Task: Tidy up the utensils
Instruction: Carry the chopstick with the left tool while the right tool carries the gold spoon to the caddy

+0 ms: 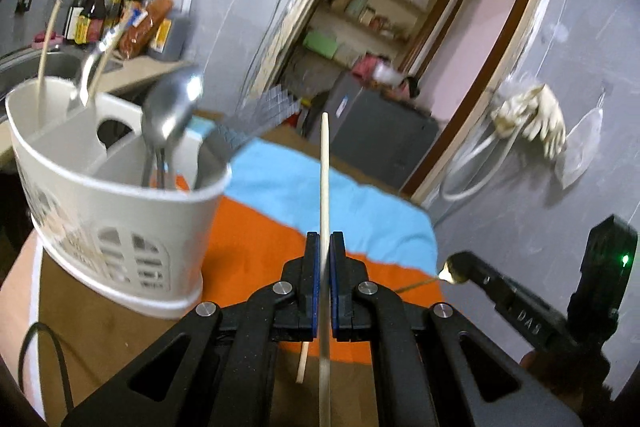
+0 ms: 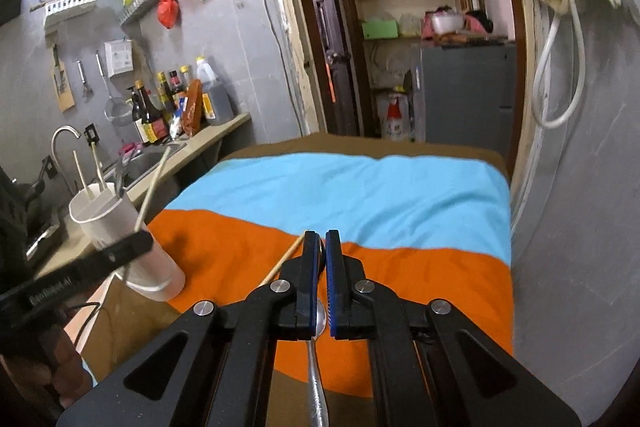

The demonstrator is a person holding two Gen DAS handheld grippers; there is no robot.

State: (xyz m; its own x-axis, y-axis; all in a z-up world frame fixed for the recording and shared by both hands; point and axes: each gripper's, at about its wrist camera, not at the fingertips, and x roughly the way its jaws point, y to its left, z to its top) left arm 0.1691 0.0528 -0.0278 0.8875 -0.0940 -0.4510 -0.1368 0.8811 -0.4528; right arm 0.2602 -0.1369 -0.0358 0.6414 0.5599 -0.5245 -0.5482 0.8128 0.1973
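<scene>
left gripper [image 1: 325, 247]: fingers clenched on chopstick [image 1: 324, 179], above orange-blue cloth [image 1: 280, 187] | right gripper [image 2: 323, 247]: fingers clenched on metal spoon [image 2: 318, 379] | white utensil caddy [image 1: 120, 211] on bench, left

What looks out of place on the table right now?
One loose chopstick still lies alone on the orange cloth, outside the white utensil holder. Nothing looks spilled or damaged.
</scene>
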